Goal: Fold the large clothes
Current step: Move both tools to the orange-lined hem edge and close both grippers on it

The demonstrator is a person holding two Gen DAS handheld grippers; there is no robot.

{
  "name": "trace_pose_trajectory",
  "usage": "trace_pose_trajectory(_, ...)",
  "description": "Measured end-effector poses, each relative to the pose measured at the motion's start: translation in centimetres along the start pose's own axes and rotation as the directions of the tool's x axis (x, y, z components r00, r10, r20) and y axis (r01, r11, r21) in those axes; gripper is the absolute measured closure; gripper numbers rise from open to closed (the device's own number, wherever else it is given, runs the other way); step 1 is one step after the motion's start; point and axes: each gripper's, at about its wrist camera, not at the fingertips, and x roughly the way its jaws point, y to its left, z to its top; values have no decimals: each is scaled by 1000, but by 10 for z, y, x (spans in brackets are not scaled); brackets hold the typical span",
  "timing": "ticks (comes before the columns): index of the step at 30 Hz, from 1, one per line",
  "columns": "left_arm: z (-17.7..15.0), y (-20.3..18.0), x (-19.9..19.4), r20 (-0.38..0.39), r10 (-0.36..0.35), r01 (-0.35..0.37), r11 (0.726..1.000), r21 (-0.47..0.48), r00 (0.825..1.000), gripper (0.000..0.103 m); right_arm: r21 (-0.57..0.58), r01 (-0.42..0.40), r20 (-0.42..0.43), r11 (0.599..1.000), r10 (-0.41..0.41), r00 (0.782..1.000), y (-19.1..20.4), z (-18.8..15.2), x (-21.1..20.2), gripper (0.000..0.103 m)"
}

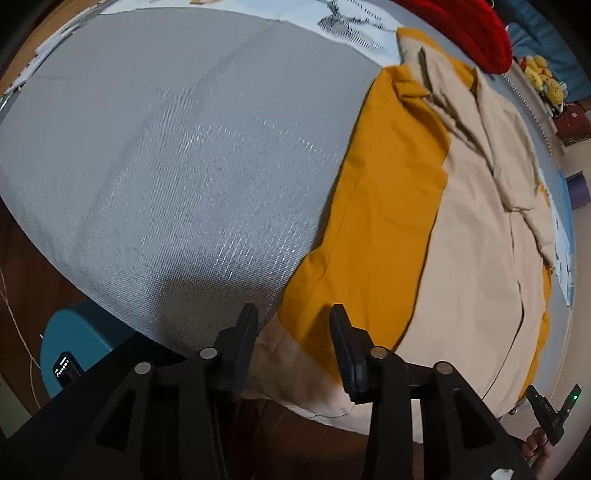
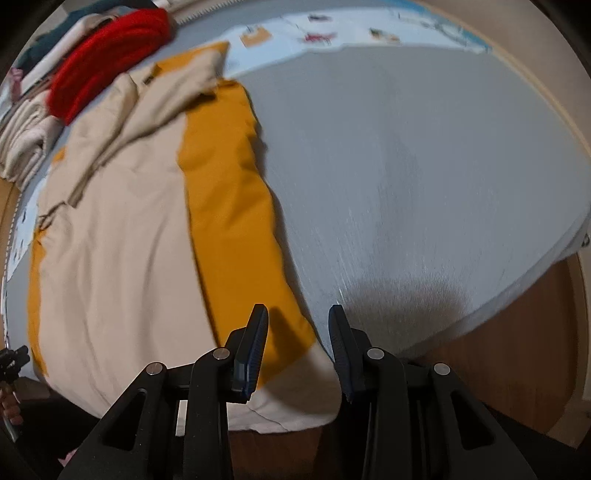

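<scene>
— Black jaws of my left gripper (image 1: 293, 314) stand apart over the hem of the mustard-and-beige garment (image 1: 461, 229), gripping nothing.

— And the right?

— My right gripper (image 2: 297, 314) gapes too, above the garment's other hem corner; it lies flat on the grey bed cover (image 1: 166, 166).

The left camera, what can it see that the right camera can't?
Only the left wrist view shows the round teal stool beside the bed, the yellow plush toy, and the left gripper, jaws apart over the garment's hem.

Only the right wrist view shows the stack of folded beige clothes and the right gripper, jaws apart at the garment's other lower corner.

Both show the mustard and beige garment lying on the grey bedsheet, and the red knitted piece near its collar.
</scene>
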Motion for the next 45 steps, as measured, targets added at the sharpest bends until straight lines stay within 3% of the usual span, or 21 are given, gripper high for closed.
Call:
trace_pose_trajectory(2, 0, 2, 2, -5, 3, -3, 1000, 1, 1000, 64, 26, -4, -22, 1000, 4, 1000, -5, -1, 6, 65)
trace_pose_trajectory(4, 1, 3, 4, -9, 10, -10, 1000, 3, 1000, 64, 36, -5, -36, 999, 6, 999, -6, -2, 11, 56)
trace_pose_trajectory(9, 1, 7, 13, -34, 36, -35, 999, 7, 999, 64, -21, 3, -47, 1000, -4, 999, 4, -3, 19, 42)
trace_pose_trajectory(15, -7, -6, 16, -21, 65, -63, 992, 109, 998, 66, -82, -1, -64, 997, -4, 998, 18, -6, 22, 40)
trace_pose_trajectory(17, -9, -11, 17, -22, 58, -54, 990, 133, 998, 78, -103, 1, -67, 995, -8, 998, 22, -9, 22, 46)
trace_pose_trajectory(23, -17, -16, 19, -18, 80, -76, 981, 181, 997, 78, -83, -5, -61, 997, 0, 998, 19, -9, 21, 67)
trace_pose_trajectory(25, -18, -21, 19, -16, 82, -77, 979, 186, 997, 80, -69, -11, -60, 998, 7, 998, 13, -10, 19, 81)
trace_pose_trajectory(27, -19, -17, 17, -13, 79, -75, 979, 192, 997, 93, -54, -32, -58, 998, 28, 998, 7, -10, 17, 90)
trace_pose_trajectory(32, -16, -12, 3, 6, 19, -20, 986, 164, 1000, 94, -16, -110, -2, 994, 110, 994, 1, -8, -4, 95)
trace_pose_trajectory(35, -13, -1, 4, -19, -4, 6, 993, 118, 1000, 93, 11, -108, 3, 994, 108, 994, -5, -6, -6, 89)
trace_pose_trajectory(38, -11, -4, 9, -47, -26, 31, 994, 109, 999, 90, 48, -102, -57, 994, 105, 993, -10, -8, 8, 76)
trace_pose_trajectory(45, -13, -6, 10, -54, -10, 15, 994, 107, 999, 86, -30, -64, -83, 997, 62, 995, 6, -7, 19, 59)
